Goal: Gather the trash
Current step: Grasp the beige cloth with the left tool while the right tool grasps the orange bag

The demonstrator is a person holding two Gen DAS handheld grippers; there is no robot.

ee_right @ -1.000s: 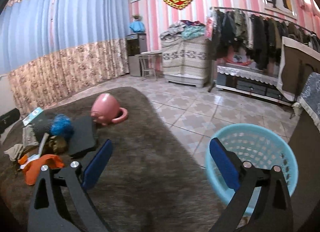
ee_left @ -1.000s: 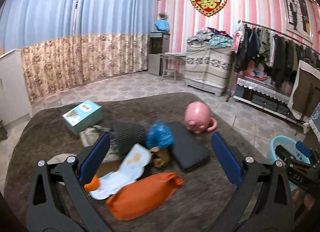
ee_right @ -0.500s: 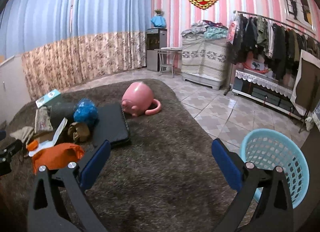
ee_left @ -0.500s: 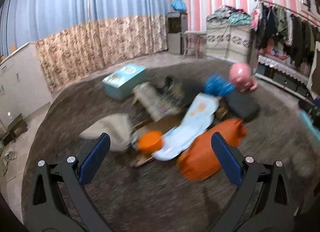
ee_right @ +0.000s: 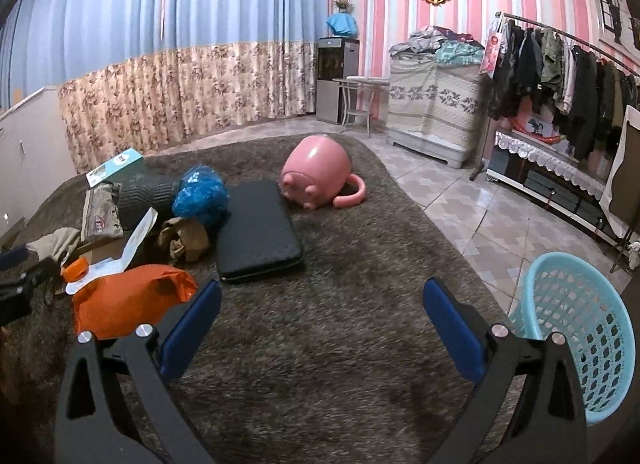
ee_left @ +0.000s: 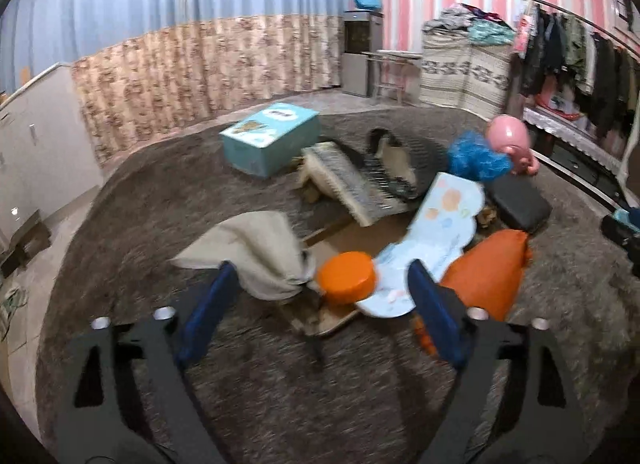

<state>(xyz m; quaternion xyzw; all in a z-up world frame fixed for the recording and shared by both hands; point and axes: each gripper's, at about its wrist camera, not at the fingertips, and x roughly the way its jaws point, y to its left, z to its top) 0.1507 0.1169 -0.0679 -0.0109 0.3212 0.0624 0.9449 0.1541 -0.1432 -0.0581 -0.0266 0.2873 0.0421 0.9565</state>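
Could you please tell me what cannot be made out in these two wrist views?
- Blue basket, right wrist view: its far side is cut off by the frame edge.
- Cardboard, left wrist view: mostly buried under the orange lid and grey cloth.
- Teal box, left wrist view: printing blurred, unreadable.

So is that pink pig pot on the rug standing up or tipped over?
Tipped over. The pink pig pot lies on its side on the brown rug, snout end toward the camera, its curled handle resting on the pile.
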